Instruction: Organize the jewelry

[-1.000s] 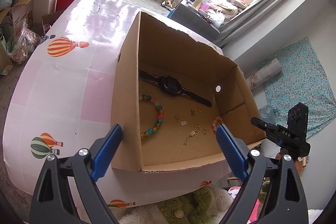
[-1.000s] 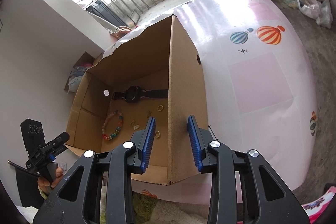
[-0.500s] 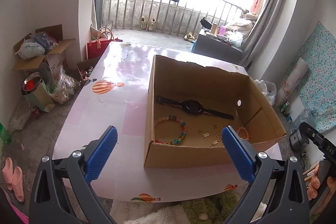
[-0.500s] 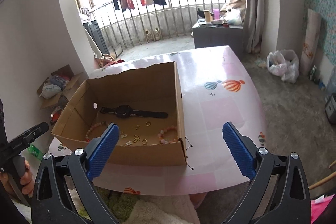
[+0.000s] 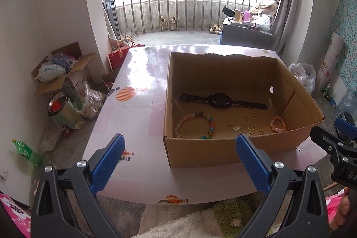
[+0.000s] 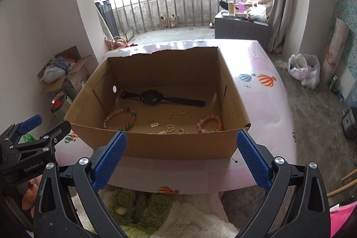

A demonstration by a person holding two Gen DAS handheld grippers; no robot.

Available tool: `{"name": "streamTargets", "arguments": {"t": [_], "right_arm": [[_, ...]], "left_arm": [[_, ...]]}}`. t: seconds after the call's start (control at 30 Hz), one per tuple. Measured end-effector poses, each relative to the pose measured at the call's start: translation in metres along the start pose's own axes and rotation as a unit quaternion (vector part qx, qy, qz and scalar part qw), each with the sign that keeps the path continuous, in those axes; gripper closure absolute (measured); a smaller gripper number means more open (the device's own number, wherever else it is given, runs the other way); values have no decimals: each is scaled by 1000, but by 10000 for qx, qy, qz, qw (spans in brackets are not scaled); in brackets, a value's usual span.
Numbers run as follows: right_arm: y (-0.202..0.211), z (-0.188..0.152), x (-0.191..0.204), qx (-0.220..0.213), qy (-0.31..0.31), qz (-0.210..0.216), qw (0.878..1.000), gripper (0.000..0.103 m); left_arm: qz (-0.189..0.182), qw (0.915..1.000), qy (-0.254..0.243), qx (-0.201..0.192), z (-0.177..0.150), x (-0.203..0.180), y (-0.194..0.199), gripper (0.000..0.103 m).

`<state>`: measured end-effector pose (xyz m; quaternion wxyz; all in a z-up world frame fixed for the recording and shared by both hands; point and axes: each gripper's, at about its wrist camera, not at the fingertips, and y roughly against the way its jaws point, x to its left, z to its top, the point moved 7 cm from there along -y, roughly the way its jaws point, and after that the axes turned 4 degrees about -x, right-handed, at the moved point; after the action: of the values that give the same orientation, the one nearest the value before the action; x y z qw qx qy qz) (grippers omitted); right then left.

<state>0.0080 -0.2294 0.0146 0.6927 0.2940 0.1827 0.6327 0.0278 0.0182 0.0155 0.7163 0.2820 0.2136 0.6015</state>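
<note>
— Both grippers have pulled back from the cardboard box [image 5: 202, 152], haven't they?

— Yes. A second ago they were right at its near wall; now the left gripper [image 5: 179, 165] and the right gripper [image 6: 181, 156] hang short of the table [image 5: 133, 117] edge, blue pads spread wide, holding nothing.

— The right one was nearly shut around the box's side wall then.

— It has let go and opened fully. The box sits where it was on the pink balloon-print tabletop.

— And the jewelry?

— All inside, on the box floor: black watch [image 6: 154, 98] toward the back, multicoloured bead bracelet [image 6: 121, 118] at the left, pink bead bracelet [image 6: 210, 124] at the right, small gold pieces [image 6: 170, 126] scattered between them.
</note>
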Motion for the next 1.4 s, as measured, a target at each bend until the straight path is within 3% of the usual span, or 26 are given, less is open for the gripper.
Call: {"name": "streamTargets", "arguments": {"t": [0.43, 0.73, 1.4], "right_arm": [[-26, -22, 5, 648, -106, -122, 9978, 8], [-36, -27, 4, 866, -71, -149, 9961, 8], [-41, -23, 0, 886, -17, -252, 9957, 8]], "left_arm": [[-52, 9945, 248, 1018, -36, -2, -33, 6], [-53, 9920, 300, 1223, -39, -4, -40, 6], [-76, 9929, 147, 1178, -29, -16, -45, 6]]}}
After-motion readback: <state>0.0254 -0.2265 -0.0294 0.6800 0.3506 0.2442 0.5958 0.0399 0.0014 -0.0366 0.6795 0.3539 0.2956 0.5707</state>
